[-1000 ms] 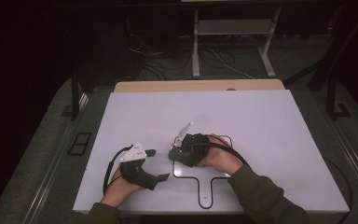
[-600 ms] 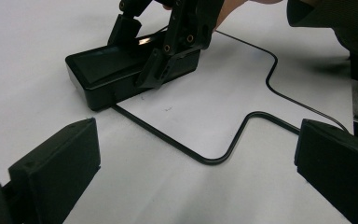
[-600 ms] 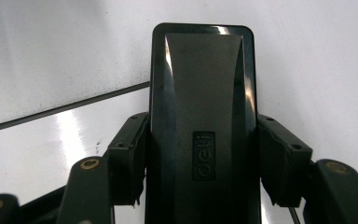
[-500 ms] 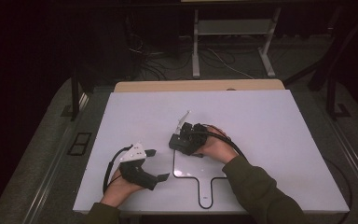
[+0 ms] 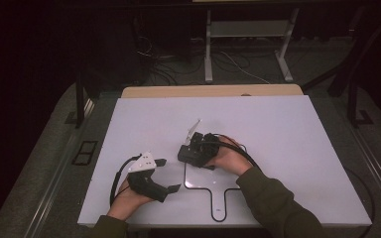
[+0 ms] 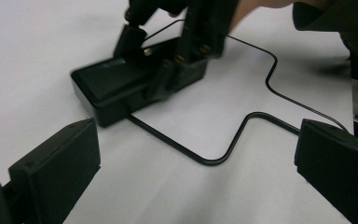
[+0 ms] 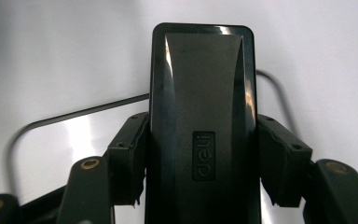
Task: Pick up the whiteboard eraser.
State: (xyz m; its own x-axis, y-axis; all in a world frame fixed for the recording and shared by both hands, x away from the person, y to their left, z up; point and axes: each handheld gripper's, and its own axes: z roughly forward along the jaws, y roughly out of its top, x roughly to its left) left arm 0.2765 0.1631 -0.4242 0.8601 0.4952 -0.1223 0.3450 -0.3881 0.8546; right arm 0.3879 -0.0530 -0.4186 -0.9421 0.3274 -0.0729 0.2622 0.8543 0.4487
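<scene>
1. The white tabletop (image 5: 278, 129) carries a thin black outline (image 5: 198, 186) shaped like a board with a handle, drawn near my edge; everything that matters sits at its far left corner.
2. My right gripper (image 5: 191, 151) is there, reaching away from me and to the left, and the black box (image 7: 200, 116) it carries lies along the same line, its long axis running straight out between the jaws.
3. In the right gripper view the jaws are clenched on the box, one pad on each long side, gripping its near half; the far end sticks out free over the tabletop.
4. From the left gripper view the box (image 6: 121, 88) sits right at the outline's curved corner, seemingly resting on the surface, though the blur there leaves me unsure whether it is fully down.
5. My left gripper (image 5: 166, 174) rests well to the left of the box, jaws released and wide with nothing between them, pointing toward the outline.
6. So the right hand is the nearer one by far, and I judge the coming move turns on swinging the box's long axis to line up with the outline.
</scene>
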